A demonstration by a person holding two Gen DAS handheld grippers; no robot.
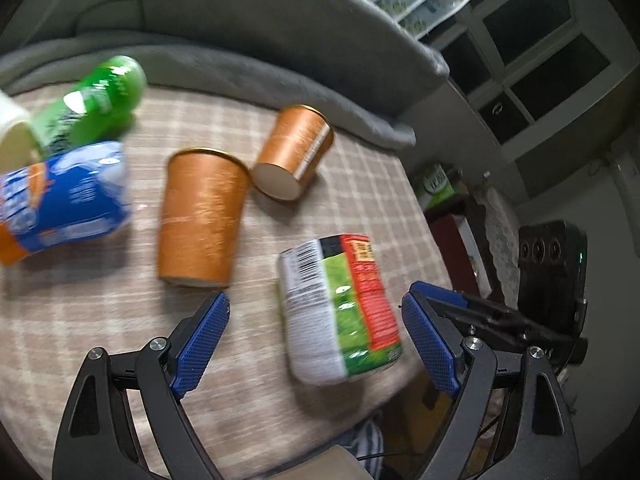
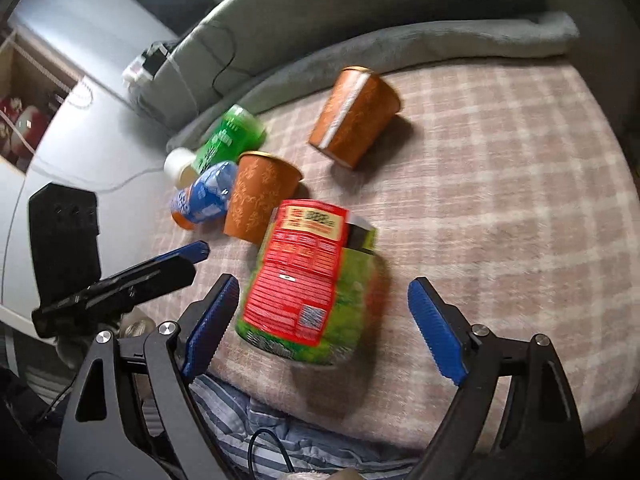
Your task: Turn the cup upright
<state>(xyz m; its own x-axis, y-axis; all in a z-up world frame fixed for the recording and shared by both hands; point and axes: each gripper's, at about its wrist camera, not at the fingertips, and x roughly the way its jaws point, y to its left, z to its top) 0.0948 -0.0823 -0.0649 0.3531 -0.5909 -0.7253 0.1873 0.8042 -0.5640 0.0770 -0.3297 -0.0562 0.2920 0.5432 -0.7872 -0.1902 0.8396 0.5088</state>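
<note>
A green, red and white labelled cup [image 1: 340,312] lies on its side on the checked blanket [image 1: 100,320], between the open blue pads of my left gripper [image 1: 316,336]. It also lies between the open pads of my right gripper [image 2: 324,316], as the right wrist view [image 2: 308,280] shows. An orange cup [image 1: 200,216] stands upright beyond it. A second orange cup [image 1: 294,152] lies tipped over, farther back. My right gripper's fingers [image 1: 432,300] show at the right of the left wrist view.
A blue and orange container [image 1: 60,200], a green container [image 1: 96,100] and a white cup [image 1: 12,136] lie at the left. A grey sofa back [image 1: 240,20] runs behind the blanket. The blanket's edge drops off at the front right [image 1: 400,392].
</note>
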